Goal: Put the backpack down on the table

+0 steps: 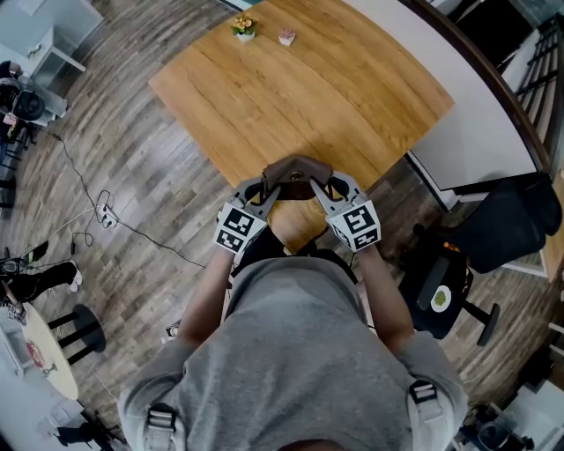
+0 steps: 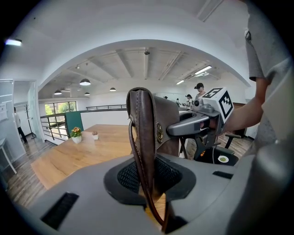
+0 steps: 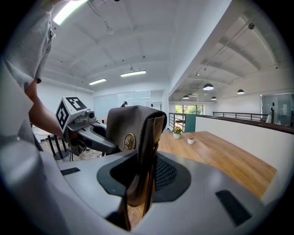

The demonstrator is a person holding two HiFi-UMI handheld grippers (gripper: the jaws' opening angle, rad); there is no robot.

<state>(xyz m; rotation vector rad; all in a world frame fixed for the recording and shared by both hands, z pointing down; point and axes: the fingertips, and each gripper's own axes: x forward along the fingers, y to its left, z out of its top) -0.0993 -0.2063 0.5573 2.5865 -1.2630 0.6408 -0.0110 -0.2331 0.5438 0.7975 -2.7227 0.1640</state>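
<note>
A small brown leather backpack (image 1: 297, 176) hangs between my two grippers over the near edge of the wooden table (image 1: 308, 97). My left gripper (image 1: 264, 194) is shut on its left side and my right gripper (image 1: 329, 192) on its right side. In the left gripper view the bag's edge and a thin strap (image 2: 143, 133) run down between my jaws (image 2: 147, 181), with the right gripper (image 2: 202, 123) across from me. In the right gripper view the flap with a round brass badge (image 3: 130, 141) stands in my jaws (image 3: 142, 179), and the left gripper (image 3: 87, 131) is beyond it. The bag's underside is hidden.
A small flower pot (image 1: 244, 26) and a tiny pink pot (image 1: 286, 37) stand at the table's far edge. A black office chair (image 1: 445, 282) is at my right, beside a white panel (image 1: 480, 123). A cable (image 1: 106, 211) and a black stool (image 1: 75, 330) are on the floor at left.
</note>
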